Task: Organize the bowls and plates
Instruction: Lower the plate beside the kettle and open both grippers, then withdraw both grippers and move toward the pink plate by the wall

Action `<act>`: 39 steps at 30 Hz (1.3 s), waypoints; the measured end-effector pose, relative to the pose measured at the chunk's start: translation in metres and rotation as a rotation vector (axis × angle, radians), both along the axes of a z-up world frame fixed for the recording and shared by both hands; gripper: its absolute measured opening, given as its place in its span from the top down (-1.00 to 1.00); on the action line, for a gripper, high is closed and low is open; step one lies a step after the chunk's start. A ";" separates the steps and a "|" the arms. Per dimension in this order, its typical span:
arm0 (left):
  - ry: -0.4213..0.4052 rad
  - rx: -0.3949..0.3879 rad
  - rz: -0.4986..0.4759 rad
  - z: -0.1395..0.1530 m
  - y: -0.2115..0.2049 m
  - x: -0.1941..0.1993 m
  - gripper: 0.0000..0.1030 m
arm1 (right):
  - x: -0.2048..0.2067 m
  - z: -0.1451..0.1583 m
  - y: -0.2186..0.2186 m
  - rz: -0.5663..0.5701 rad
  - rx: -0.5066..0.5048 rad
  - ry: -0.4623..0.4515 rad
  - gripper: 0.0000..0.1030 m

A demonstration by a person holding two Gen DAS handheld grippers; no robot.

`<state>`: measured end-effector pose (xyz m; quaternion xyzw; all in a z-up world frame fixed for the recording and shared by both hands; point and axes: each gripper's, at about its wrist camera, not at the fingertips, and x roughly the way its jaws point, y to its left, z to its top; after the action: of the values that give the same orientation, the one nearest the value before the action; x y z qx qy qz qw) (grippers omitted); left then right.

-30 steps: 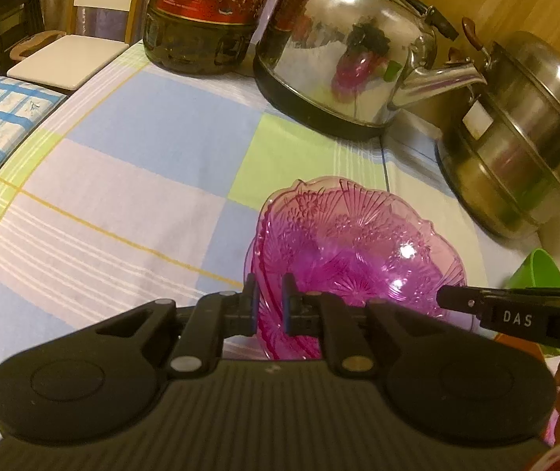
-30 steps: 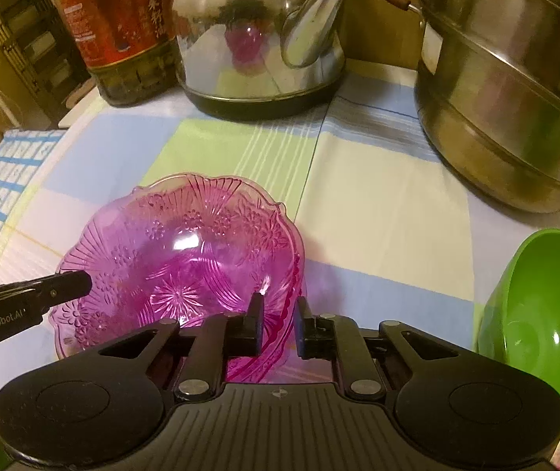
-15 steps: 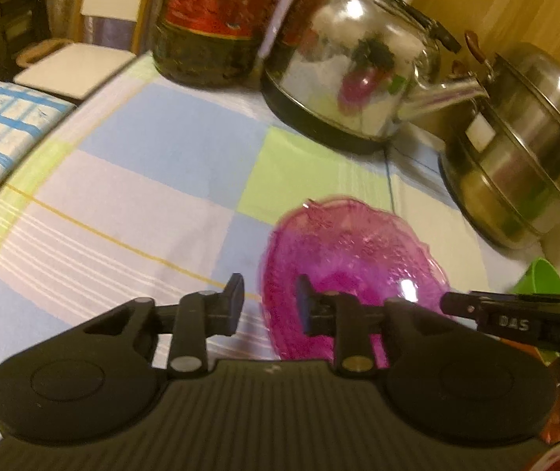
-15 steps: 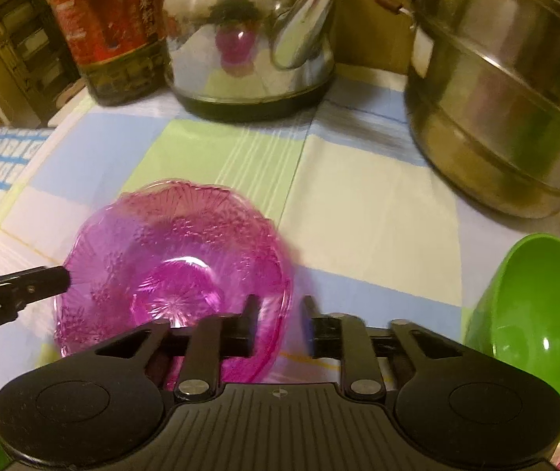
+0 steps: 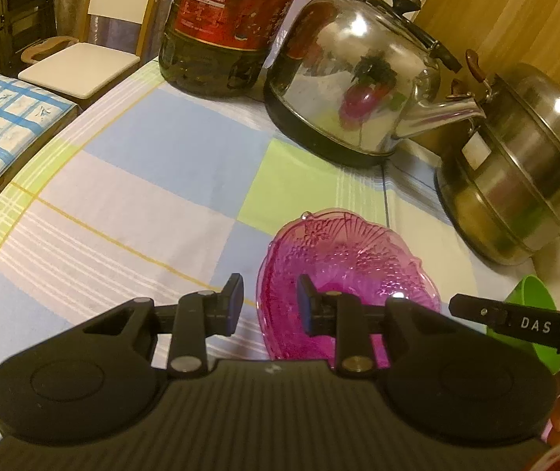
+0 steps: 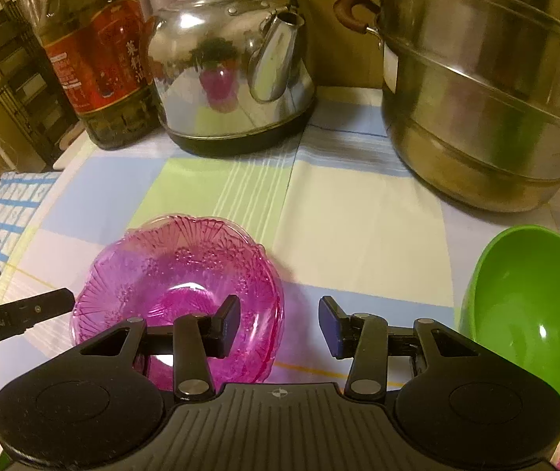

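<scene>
Here both tools tilt down over the pink glass bowl (image 6: 178, 274), which sits on the checked bench cloth (image 5: 130, 180). The left tool (image 5: 268, 302) is released, its pads either side of the bowl's rim without pressing. The right tool (image 6: 279, 325) is opening, the rim between its pads, untouched. "DAS" shows on its side; "GenRobot.AI" on the left's. A green bowl (image 6: 527, 314) stands just right
</scene>
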<state>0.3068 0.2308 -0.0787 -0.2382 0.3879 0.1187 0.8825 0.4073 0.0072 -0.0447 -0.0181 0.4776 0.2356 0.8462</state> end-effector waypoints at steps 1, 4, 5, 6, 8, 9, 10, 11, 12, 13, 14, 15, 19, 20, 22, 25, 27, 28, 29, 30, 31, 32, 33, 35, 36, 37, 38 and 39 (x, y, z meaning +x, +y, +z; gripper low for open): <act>0.000 0.002 -0.002 0.001 -0.001 0.000 0.51 | -0.002 0.002 0.000 0.002 0.000 -0.002 0.13; -0.002 0.014 -0.021 0.004 -0.005 -0.001 0.51 | -0.008 0.006 -0.001 0.000 0.008 -0.002 0.13; -0.003 0.019 -0.027 0.005 -0.006 -0.002 0.50 | -0.010 0.008 -0.001 0.001 0.009 -0.003 0.13; -0.004 0.022 -0.029 0.007 -0.007 -0.003 0.50 | -0.013 0.011 -0.002 0.002 0.008 -0.006 0.13; -0.005 0.023 -0.031 0.009 -0.008 -0.006 0.48 | -0.018 0.015 -0.003 0.001 0.010 -0.011 0.13; -0.007 0.025 -0.033 0.011 -0.009 -0.007 0.46 | -0.020 0.018 -0.004 0.000 0.012 -0.011 0.13; -0.006 0.028 -0.035 0.012 -0.010 -0.009 0.44 | -0.023 0.020 -0.005 -0.001 0.013 -0.013 0.13; -0.007 0.031 -0.038 0.014 -0.011 -0.010 0.42 | -0.025 0.023 -0.006 -0.003 0.013 -0.014 0.13; -0.010 0.034 -0.043 0.016 -0.012 -0.012 0.40 | -0.027 0.025 -0.007 -0.006 0.015 -0.014 0.13; -0.010 0.036 -0.043 0.018 -0.012 -0.013 0.36 | -0.030 0.027 -0.008 -0.008 0.018 -0.013 0.13; -0.011 0.038 -0.040 0.020 -0.013 -0.014 0.33 | -0.033 0.030 -0.010 -0.011 0.021 -0.012 0.13; -0.013 0.041 -0.041 0.023 -0.014 -0.016 0.28 | -0.035 0.032 -0.011 -0.015 0.026 -0.011 0.13; -0.036 0.048 -0.064 0.035 -0.021 -0.025 -0.02 | -0.045 0.043 -0.017 -0.024 0.049 -0.006 0.13; -0.042 0.052 -0.068 0.039 -0.023 -0.028 -0.07 | -0.049 0.046 -0.019 -0.028 0.055 -0.007 0.13; -0.051 0.062 -0.073 0.046 -0.027 -0.034 -0.17 | -0.057 0.053 -0.023 -0.034 0.069 -0.010 0.13; -0.070 0.063 -0.077 0.058 -0.034 -0.046 -0.22 | -0.070 0.064 -0.032 -0.050 0.085 -0.018 0.13; -0.086 0.053 -0.086 0.066 -0.040 -0.055 -0.23 | -0.079 0.072 -0.039 -0.061 0.093 -0.025 0.13; -0.088 0.049 -0.091 0.069 -0.043 -0.060 -0.26 | -0.084 0.076 -0.042 -0.066 0.093 -0.027 0.13; -0.088 0.048 -0.097 0.072 -0.047 -0.065 -0.27 | -0.090 0.079 -0.047 -0.077 0.092 -0.027 0.13; -0.091 0.045 -0.102 0.075 -0.050 -0.070 -0.28 | -0.095 0.083 -0.052 -0.086 0.092 -0.028 0.13; -0.096 0.043 -0.106 0.078 -0.054 -0.075 -0.29 | -0.100 0.086 -0.057 -0.092 0.094 -0.030 0.13; -0.100 0.046 -0.109 0.081 -0.059 -0.081 -0.29 | -0.106 0.088 -0.062 -0.102 0.097 -0.030 0.13; -0.102 0.054 -0.113 0.084 -0.064 -0.086 -0.29 | -0.113 0.090 -0.068 -0.114 0.098 -0.030 0.13; -0.113 0.068 -0.123 0.088 -0.075 -0.097 -0.29 | -0.126 0.093 -0.079 -0.134 0.091 -0.032 0.13; -0.118 0.078 -0.128 0.090 -0.081 -0.102 -0.29 | -0.133 0.095 -0.085 -0.144 0.088 -0.033 0.13; -0.121 0.087 -0.137 0.093 -0.086 -0.107 -0.29 | -0.139 0.097 -0.091 -0.154 0.083 -0.033 0.13; -0.126 0.093 -0.150 0.095 -0.093 -0.111 -0.29 | -0.145 0.097 -0.096 -0.168 0.075 -0.031 0.13; -0.132 0.096 -0.160 0.098 -0.099 -0.116 -0.29 | -0.151 0.098 -0.102 -0.181 0.066 -0.028 0.13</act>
<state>0.1907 0.1323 0.0193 -0.1714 0.3407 0.0502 0.9230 0.2564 -0.0945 0.0535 0.0497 0.4572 0.1737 0.8708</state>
